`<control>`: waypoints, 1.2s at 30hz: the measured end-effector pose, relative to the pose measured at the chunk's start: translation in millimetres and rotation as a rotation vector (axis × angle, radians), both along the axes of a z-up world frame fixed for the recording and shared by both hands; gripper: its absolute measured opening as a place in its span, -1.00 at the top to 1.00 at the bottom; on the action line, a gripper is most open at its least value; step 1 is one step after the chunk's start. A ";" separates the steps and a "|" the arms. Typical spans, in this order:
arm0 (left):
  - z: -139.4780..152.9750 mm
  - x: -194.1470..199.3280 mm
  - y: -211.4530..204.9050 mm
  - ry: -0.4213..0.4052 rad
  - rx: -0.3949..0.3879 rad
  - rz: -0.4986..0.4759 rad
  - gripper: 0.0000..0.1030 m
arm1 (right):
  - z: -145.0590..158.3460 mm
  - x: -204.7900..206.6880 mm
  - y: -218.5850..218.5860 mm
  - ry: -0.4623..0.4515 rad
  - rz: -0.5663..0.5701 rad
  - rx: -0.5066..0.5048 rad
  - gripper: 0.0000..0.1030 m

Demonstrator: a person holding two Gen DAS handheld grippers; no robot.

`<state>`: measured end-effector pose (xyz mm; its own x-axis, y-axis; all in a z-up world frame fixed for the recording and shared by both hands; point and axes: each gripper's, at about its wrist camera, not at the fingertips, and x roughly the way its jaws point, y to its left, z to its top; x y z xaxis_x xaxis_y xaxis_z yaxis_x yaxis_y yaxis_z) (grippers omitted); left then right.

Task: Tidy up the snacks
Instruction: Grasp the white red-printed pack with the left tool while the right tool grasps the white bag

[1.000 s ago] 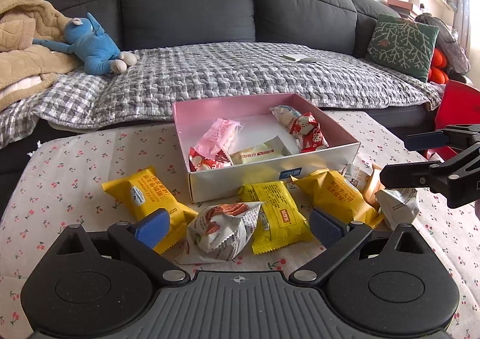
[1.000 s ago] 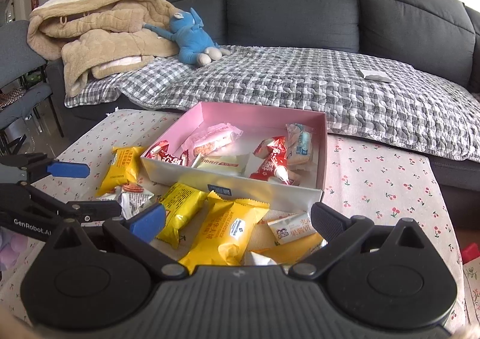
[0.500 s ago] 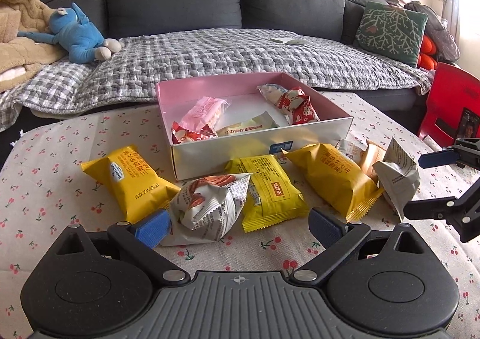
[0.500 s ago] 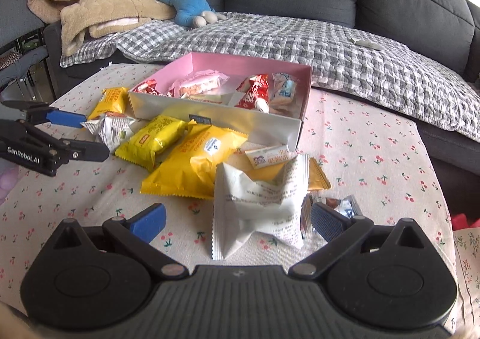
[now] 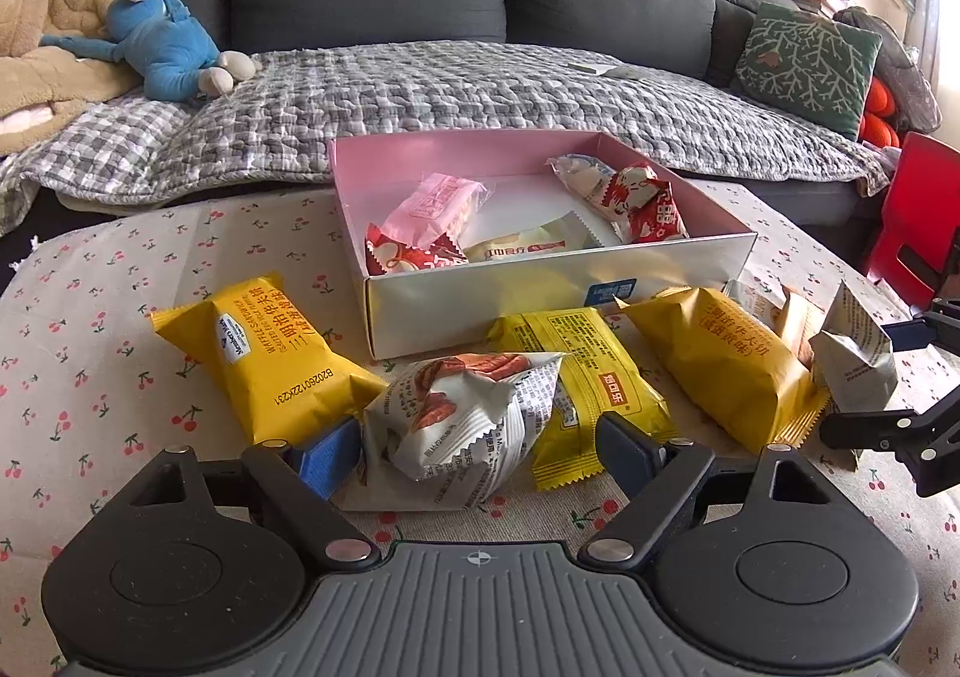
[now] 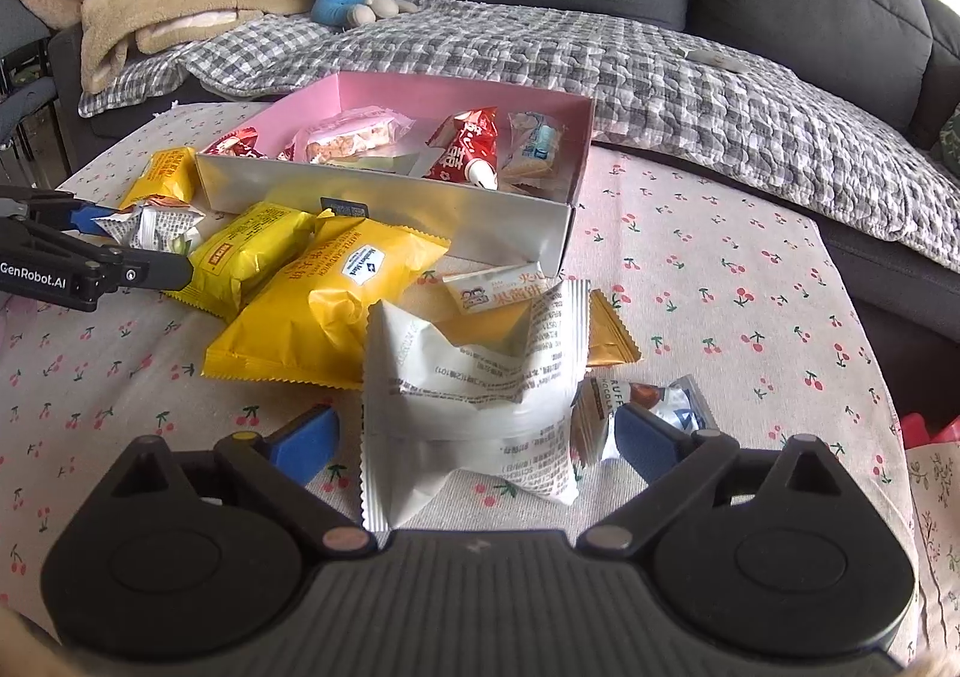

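Left gripper (image 5: 474, 452): jaws spread wide around one white nut packet (image 5: 459, 419) on the cherry-print tablecloth (image 5: 90, 377), nothing clamped. Right gripper (image 6: 474, 440): jaws equally wide around a second white packet (image 6: 474, 407), also unclamped. Pink box (image 5: 420, 152): five snacks counted inside; in front, three yellow packets (image 5: 270, 356) (image 5: 585, 377) (image 5: 729, 362) visible in the left view.

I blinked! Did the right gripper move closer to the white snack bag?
Yes. The right gripper came down and forward; the white snack bag now sits between its open fingers, and the pink box looks farther off.
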<state>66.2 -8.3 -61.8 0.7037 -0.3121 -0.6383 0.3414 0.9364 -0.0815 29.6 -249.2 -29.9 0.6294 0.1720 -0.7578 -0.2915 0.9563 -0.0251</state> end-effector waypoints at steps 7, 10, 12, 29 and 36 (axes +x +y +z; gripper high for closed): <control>-1.1 5.8 3.8 -0.002 -0.036 0.000 -0.64 | -2.6 4.9 -0.7 0.012 -0.012 0.006 -0.75; 0.8 7.0 6.7 0.003 -0.063 -0.004 -0.42 | -1.7 4.8 1.8 0.013 0.006 0.008 -0.54; 2.1 7.1 7.8 0.006 -0.075 0.003 -0.28 | -0.6 5.6 2.5 0.017 0.012 0.011 -0.40; 12.0 0.2 6.6 0.018 -0.076 0.028 -0.20 | 7.7 5.5 -0.9 0.021 0.002 0.043 -0.01; 19.2 -4.2 6.9 0.027 -0.085 0.030 -0.20 | 16.2 3.8 -3.1 0.002 -0.004 0.066 -0.01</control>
